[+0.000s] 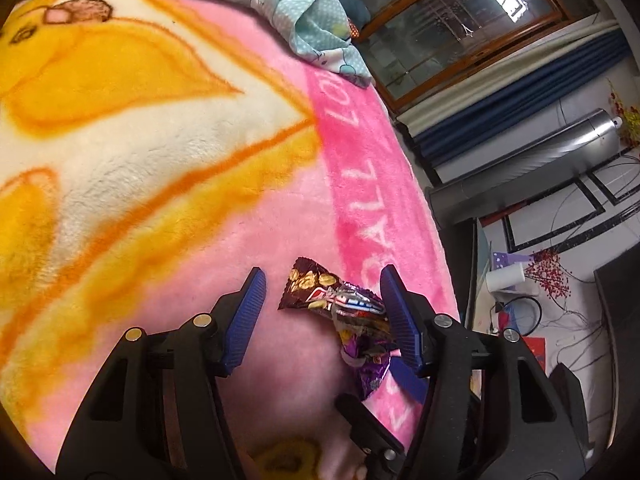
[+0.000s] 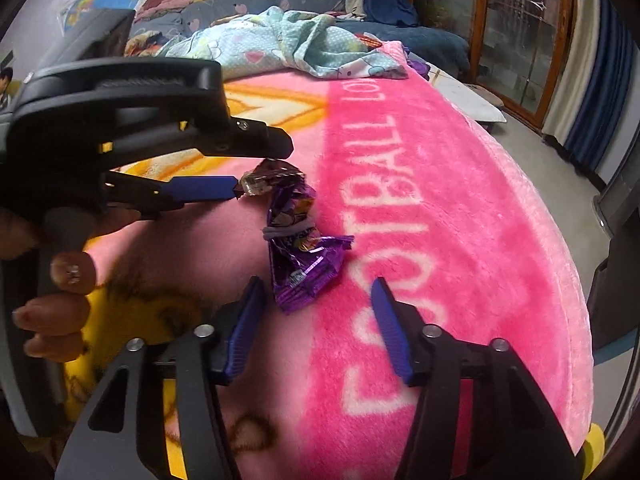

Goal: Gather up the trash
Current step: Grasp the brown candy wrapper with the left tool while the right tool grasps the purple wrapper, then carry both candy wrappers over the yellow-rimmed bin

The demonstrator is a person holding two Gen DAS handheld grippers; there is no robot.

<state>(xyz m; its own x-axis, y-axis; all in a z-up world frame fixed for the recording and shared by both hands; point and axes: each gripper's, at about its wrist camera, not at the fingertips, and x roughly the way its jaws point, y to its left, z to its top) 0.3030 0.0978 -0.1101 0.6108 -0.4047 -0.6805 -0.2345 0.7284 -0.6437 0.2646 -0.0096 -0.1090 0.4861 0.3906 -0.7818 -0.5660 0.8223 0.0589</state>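
While the left wrist view looks down on the pink blanket (image 1: 248, 216) with its yellow-and-cream pattern at far left, the left gripper (image 1: 324, 300) stands with its blue fingers spread apart over the fleece. Between them lies a brown snack wrapper (image 1: 320, 288), printed with nuts, its right end bunched against the right-hand blue pad (image 1: 400, 320). Trailing from that bunch toward the camera is a purple wrapper (image 1: 370, 368). Whether the wrappers are pinched or merely resting against that pad, this view does not settle. Further right, the bed edge drops to a floor with a white roll (image 1: 505, 276) and red berry twigs (image 1: 550, 276), none of which appear in the other view.

From the right wrist view, the left gripper (image 2: 236, 188) enters from the left, held in a hand (image 2: 60, 292); seen side-on, one blue finger tip touches the crumpled top of the wrappers. Only here does the purple wrapper (image 2: 302, 260) show at full length, cinched by a grey band (image 2: 286, 232) and lying on the blanket (image 2: 460, 220) beside the white lettering. Just below it, the right gripper (image 2: 316, 316) hovers with fingers wide apart, holding nothing. A pale blue quilt (image 2: 288, 48) is heaped at the far end.
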